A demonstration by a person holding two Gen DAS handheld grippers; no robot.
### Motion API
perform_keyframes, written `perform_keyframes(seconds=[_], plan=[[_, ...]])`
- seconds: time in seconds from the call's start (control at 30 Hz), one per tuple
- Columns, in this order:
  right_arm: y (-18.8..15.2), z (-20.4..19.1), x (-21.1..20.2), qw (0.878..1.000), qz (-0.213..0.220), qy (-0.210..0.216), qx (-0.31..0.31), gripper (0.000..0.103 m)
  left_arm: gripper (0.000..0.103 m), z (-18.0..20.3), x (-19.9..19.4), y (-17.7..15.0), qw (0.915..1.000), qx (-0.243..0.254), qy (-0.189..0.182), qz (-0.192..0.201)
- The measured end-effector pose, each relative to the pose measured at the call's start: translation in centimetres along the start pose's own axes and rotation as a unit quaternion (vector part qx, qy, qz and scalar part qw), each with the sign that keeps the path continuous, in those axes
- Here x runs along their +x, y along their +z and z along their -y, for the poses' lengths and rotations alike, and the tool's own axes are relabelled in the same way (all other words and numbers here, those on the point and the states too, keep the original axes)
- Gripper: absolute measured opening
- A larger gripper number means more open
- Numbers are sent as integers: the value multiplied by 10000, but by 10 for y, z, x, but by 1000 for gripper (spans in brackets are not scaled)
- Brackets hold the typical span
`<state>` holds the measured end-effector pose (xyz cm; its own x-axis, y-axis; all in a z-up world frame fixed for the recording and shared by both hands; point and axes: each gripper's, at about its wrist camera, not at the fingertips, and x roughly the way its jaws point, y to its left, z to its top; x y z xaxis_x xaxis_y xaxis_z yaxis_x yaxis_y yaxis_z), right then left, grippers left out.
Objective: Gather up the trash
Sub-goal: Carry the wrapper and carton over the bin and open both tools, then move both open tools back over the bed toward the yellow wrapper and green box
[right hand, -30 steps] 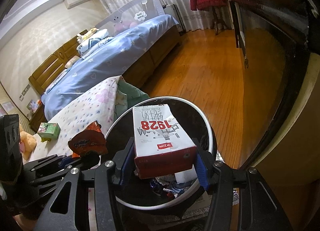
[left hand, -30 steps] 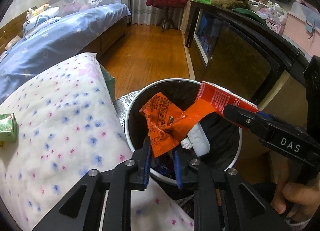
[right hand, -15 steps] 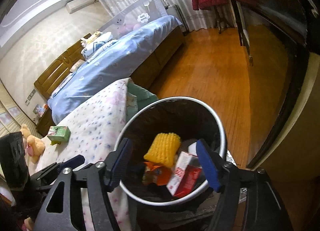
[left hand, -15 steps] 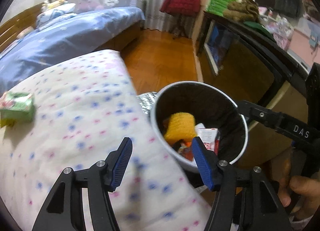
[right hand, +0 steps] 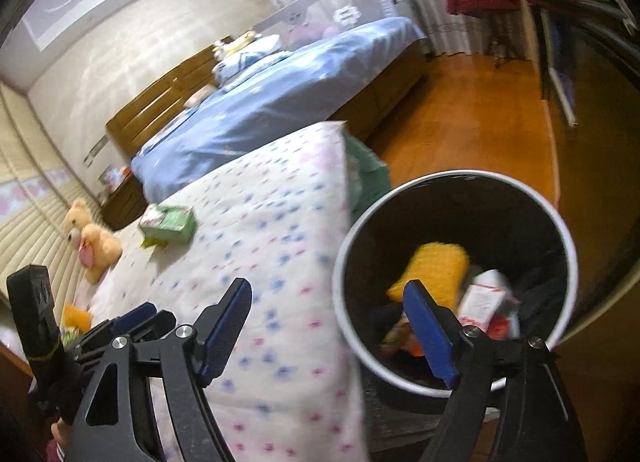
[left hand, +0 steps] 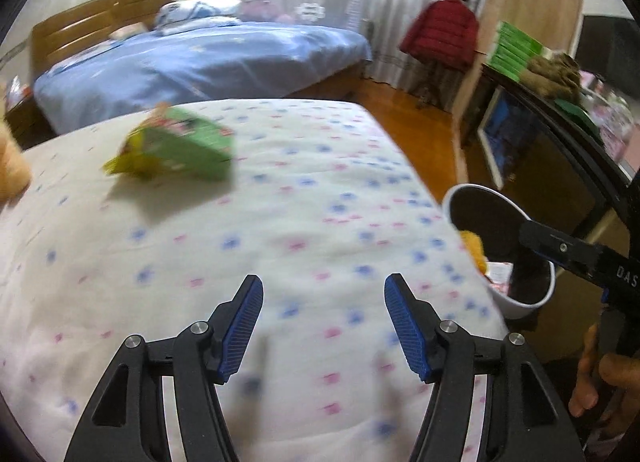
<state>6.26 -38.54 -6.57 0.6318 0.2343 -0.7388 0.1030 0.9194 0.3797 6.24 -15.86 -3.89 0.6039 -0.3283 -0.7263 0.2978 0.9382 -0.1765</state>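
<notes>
Both grippers, left gripper [left hand: 323, 326] and right gripper [right hand: 332, 336], gape wide and empty, the right's jaws having just been opening. The green carton [left hand: 176, 147] lies mid-quilt [left hand: 304, 229], far from the bin [right hand: 456, 274]; probably light and crushable, so pinch its flat sides gently.

left gripper [left hand: 324, 324]: jaws apart, nothing between, over flowered quilt [left hand: 280, 221] | green carton [left hand: 176, 147]: on quilt, far left, blurred | trash bin [left hand: 516, 304]: right of quilt, yellow item inside | right gripper's finger [left hand: 560, 248] over bin
</notes>
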Motion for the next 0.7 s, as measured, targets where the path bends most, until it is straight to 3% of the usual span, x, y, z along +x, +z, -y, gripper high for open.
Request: perform_keyframes(seconds=[0.53,0.7], plan=[[-18,-92,68,9883,-702,704,-1156,84,63,-88,-28,-7,9956,-669,653,81],[-15,-108,78,9845,-736,839,-1354,84,63,-109,-25,0,9938,-773,791,101]])
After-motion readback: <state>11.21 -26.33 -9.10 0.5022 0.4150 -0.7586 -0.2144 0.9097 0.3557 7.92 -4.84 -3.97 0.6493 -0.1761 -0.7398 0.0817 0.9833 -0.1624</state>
